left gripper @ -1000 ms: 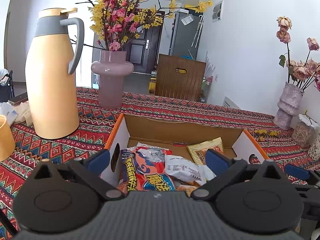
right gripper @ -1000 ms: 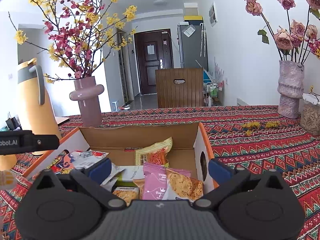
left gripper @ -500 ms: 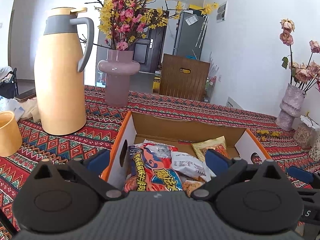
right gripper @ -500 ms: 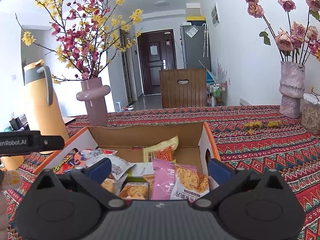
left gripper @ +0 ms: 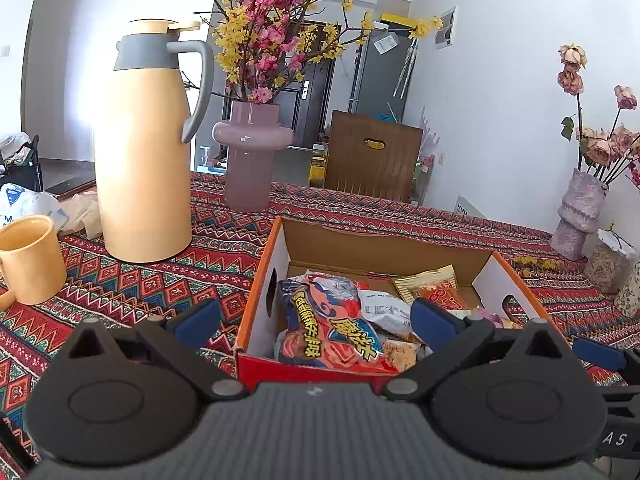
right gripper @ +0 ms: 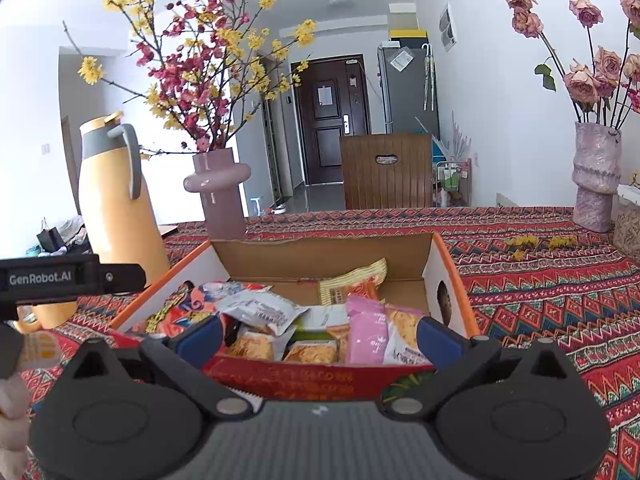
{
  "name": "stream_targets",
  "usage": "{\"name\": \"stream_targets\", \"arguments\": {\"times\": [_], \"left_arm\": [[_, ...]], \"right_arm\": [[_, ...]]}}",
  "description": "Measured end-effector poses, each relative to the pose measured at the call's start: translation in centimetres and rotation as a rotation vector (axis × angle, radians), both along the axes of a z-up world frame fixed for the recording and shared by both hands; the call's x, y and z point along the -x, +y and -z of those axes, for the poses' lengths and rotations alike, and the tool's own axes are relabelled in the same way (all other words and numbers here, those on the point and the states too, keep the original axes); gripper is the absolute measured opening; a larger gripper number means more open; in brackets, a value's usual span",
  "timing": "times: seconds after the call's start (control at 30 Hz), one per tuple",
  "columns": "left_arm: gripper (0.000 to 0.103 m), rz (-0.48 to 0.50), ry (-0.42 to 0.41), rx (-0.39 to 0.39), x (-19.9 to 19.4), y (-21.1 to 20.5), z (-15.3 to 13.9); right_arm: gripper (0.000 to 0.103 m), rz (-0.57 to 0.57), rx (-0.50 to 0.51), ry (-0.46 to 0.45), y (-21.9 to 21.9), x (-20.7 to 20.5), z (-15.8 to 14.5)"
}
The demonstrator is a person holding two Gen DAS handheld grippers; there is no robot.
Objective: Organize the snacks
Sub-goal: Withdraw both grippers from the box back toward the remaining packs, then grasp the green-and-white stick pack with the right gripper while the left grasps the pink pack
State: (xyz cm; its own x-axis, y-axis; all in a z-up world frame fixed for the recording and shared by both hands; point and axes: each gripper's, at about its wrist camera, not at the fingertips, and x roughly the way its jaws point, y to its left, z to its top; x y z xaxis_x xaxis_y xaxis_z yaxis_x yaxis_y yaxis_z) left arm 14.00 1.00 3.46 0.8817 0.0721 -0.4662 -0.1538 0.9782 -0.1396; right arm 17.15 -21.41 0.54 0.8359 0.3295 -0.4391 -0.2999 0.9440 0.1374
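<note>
An open cardboard box (left gripper: 276,268) (right gripper: 452,276) with orange rims sits on the patterned tablecloth and holds several snack packets. A big red-orange packet (left gripper: 332,328) lies at its left side, a pink packet (right gripper: 366,334) at its right, and a yellow packet (right gripper: 354,282) leans on the back wall. My left gripper (left gripper: 316,320) is open just in front of the box's near-left corner, holding nothing. My right gripper (right gripper: 320,336) is open at the near wall, also holding nothing.
A tall orange thermos (left gripper: 146,148) and an orange mug (left gripper: 30,258) stand left of the box. Behind the box is a mauve vase of flowers (left gripper: 250,160), with a second vase (right gripper: 594,184) at the far right. The left gripper's body (right gripper: 60,278) and a hand (right gripper: 12,412) show at left.
Both grippers have drawn back from the box, so its near red wall now shows. Their fingers stay open. The packets in the box have not moved.
</note>
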Motion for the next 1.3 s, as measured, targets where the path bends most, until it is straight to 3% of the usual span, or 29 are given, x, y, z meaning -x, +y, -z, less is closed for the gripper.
{"name": "stream_targets", "arguments": {"times": [0.83, 1.3], "left_arm": [[0.103, -0.036, 0.072, 0.014, 6.9, 3.2, 3.0], [0.103, -0.019, 0.098, 0.046, 9.0, 3.9, 4.4]], "right_arm": [[0.103, -0.050, 0.070, 0.180, 4.5, 4.3, 3.1], [0.102, -0.010, 0.074, 0.251, 5.3, 3.4, 3.9]]}}
